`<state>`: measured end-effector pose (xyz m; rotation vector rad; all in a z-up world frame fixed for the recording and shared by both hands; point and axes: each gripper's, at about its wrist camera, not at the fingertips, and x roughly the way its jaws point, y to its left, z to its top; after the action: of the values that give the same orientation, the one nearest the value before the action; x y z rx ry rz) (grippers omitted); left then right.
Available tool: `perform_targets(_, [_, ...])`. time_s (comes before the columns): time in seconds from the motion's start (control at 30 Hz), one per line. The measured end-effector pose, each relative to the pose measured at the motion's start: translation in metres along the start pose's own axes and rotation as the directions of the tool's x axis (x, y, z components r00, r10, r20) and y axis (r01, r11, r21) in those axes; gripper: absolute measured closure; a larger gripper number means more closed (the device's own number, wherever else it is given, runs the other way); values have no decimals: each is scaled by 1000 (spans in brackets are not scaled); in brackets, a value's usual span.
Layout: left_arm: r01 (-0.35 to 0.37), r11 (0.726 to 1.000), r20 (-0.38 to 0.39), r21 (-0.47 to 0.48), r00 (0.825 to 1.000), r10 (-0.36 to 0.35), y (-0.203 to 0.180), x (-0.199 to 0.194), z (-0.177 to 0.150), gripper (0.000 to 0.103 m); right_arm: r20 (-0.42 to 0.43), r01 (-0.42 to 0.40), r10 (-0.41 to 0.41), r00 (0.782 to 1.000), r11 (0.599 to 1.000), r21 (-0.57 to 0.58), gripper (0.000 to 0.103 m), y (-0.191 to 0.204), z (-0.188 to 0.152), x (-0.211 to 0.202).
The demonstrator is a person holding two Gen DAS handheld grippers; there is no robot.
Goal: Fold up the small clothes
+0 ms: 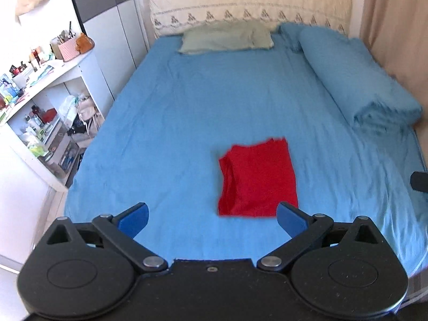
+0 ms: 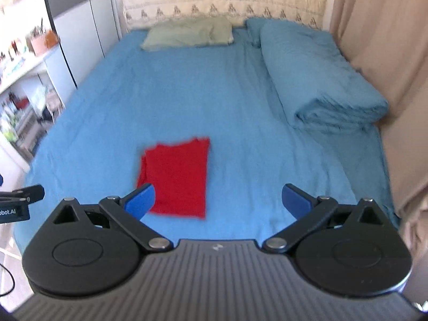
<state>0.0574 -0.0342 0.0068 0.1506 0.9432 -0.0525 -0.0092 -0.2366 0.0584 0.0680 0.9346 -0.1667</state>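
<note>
A small red garment [image 1: 258,178] lies folded into a neat rectangle on the blue bed sheet [image 1: 187,123]. It also shows in the right wrist view [image 2: 178,178]. My left gripper [image 1: 212,220] is open and empty, held above the sheet just in front of the garment's near edge. My right gripper [image 2: 218,200] is open and empty, held above the sheet to the right of the garment. The left gripper's body shows at the left edge of the right wrist view [image 2: 16,200].
A rolled blue duvet [image 1: 355,77] lies along the bed's right side. A green pillow [image 1: 227,37] sits at the headboard [image 1: 248,2]. A cluttered white shelf [image 1: 45,101] stands left of the bed. A beige curtain [image 2: 379,53] hangs on the right.
</note>
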Motion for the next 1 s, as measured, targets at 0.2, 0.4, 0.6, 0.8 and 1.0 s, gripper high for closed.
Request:
perform_targets(0.2, [7,1000,-15,22,1000,-7,-14,-13,-27,0,-77,10,-8,997,1000,29,0,-1,-41,-9])
perform_targets(0.4, [15,1000,-2,7,1000,-15,-11,-24,-30,0,-83,25,-23,996,999,27,0,1,-53,-20])
perform_targets(0.6, [5,1000,16,10,1000,-6,-11,-27,-28,0,-77,26,-23,997,999,32,0,1,-52,-22])
perform_targets(0.8, [-3,1000,27,8,1000,3,-10,-28,-25,0,-74,28,-25,997,999,34,0,0,-50,-21])
perform_targets(1.0, [-10,1000,33,12,999,9,-10,-28,-22,0,-67,35,-32,997,999,41,0,-1,-47,-21])
